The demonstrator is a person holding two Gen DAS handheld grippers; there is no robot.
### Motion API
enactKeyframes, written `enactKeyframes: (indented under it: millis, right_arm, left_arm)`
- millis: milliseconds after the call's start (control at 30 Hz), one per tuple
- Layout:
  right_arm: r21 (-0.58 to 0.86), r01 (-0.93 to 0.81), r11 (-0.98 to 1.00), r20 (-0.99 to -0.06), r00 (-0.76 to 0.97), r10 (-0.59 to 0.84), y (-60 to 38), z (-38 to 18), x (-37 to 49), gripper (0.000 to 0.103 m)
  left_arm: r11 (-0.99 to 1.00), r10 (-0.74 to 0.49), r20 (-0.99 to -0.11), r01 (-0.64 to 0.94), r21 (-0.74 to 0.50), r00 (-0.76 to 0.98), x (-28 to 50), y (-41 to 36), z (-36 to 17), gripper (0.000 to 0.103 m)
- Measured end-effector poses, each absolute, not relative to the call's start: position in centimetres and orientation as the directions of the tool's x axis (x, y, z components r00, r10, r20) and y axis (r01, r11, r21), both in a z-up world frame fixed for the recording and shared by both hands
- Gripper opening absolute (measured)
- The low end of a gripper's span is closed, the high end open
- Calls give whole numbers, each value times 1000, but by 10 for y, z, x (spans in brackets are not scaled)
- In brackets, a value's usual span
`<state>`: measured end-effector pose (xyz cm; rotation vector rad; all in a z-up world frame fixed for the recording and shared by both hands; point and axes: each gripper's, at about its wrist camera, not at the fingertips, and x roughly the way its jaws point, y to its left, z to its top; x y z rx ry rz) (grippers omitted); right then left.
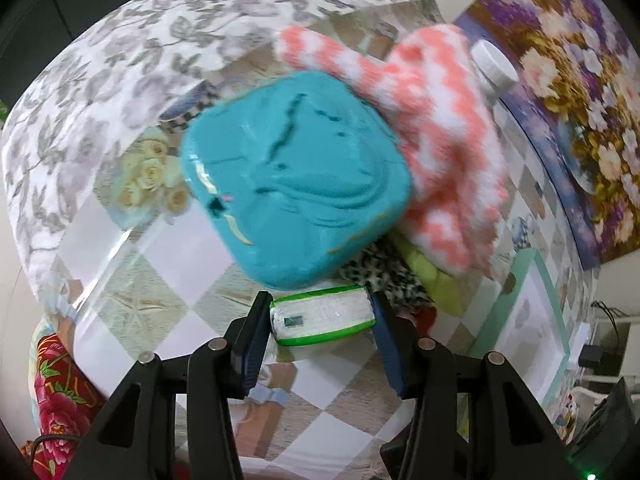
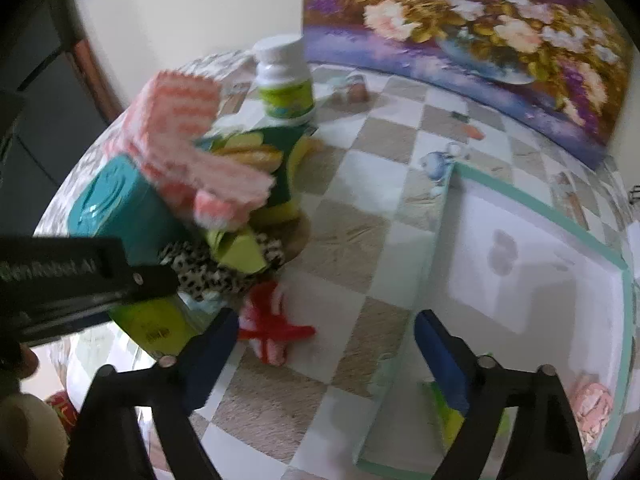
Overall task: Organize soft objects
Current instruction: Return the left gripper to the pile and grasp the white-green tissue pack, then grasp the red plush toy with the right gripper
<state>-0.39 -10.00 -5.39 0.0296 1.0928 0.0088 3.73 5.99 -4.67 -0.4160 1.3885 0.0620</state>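
A green-edged tissue pack (image 1: 323,316) is clamped between the fingers of the left tool (image 1: 320,320), held just above the checked counter (image 1: 168,248). Directly ahead of the pack a teal pouch (image 1: 296,178) is seen, blurred, and it blocks most of the pile behind it. Across its far edge a pink-and-white sock (image 1: 436,148) is draped, reaching toward a white-capped bottle (image 1: 494,66). Under the pouch, a leopard-print cloth (image 1: 380,276) and a lime item (image 1: 432,276) are wedged close to the right finger of the left tool. A floral picture (image 1: 580,112) is leaned at the back, and a mint-rimmed tray (image 1: 532,340) is set to the right.

The right tool (image 2: 324,344) is spread wide with nothing between its fingers, poised over the counter beside the tray's (image 2: 560,212) near corner. A red-and-white knit piece (image 2: 272,330) lies on the counter just beside its left finger. Part of the pile is hidden by the body of the left tool, which crosses the left of this view. Inside the tray, a yellow-green item (image 2: 444,420) is partly covered by the right finger, and a pink object (image 2: 592,408) is seen at the tray's near edge, too blurred to name. The bottle (image 2: 286,80) stands upright behind the pile.
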Motion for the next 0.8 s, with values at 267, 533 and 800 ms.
enactKeyframes:
  millis: [267, 533, 800]
  right_arm:
    - [13, -61, 998, -909, 415, 38, -83, -70, 0, 62]
    - [11, -94, 996, -923, 382, 47, -74, -80, -1, 30]
    - [56, -61, 997, -920, 384, 75, -84, -75, -4, 24]
  left_arm:
    - [916, -214, -958, -303, -264, 189, 36, 71, -50, 51]
    - [915, -213, -959, -307, -264, 189, 37, 67, -52, 51]
    - [912, -219, -957, -309, -269, 188, 37, 69, -52, 51]
